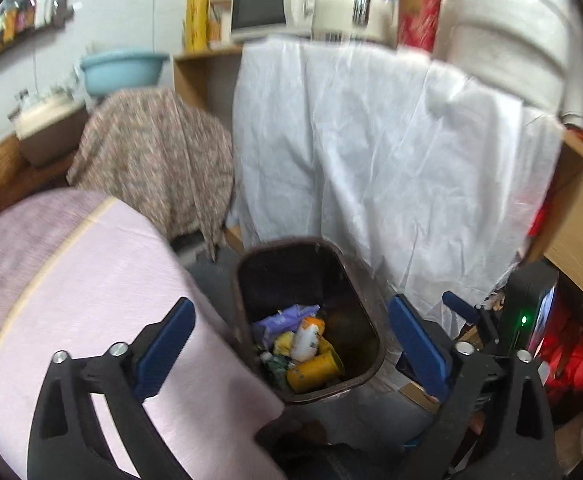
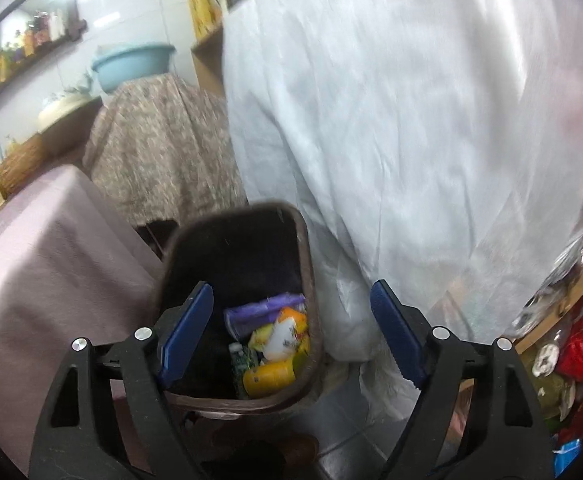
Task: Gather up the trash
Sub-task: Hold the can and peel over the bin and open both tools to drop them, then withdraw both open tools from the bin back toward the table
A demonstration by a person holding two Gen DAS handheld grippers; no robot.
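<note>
Closest in, both grippers are hanging above the bin with nothing in them: the left gripper (image 1: 287,344) has its blue-padded jaws spread wide, and the right gripper (image 2: 291,336) is open too, with only air between the pads. Right below sits the dark brown rectangular plastic trash bin (image 1: 371,344), and the trash is already at the bottom: an orange-yellow can (image 1: 311,372), a white and orange bottle (image 1: 307,340) and a purple plastic wrapper (image 1: 283,314). Looks to me like a drop just got finished. To the left there's a pale pink cloth-covered surface (image 1: 91,280), and behind the bin a white sheet draped over a wooden table (image 1: 371,140). Next move is probably hunting for more trash and lining up an open jaw on it.
</note>
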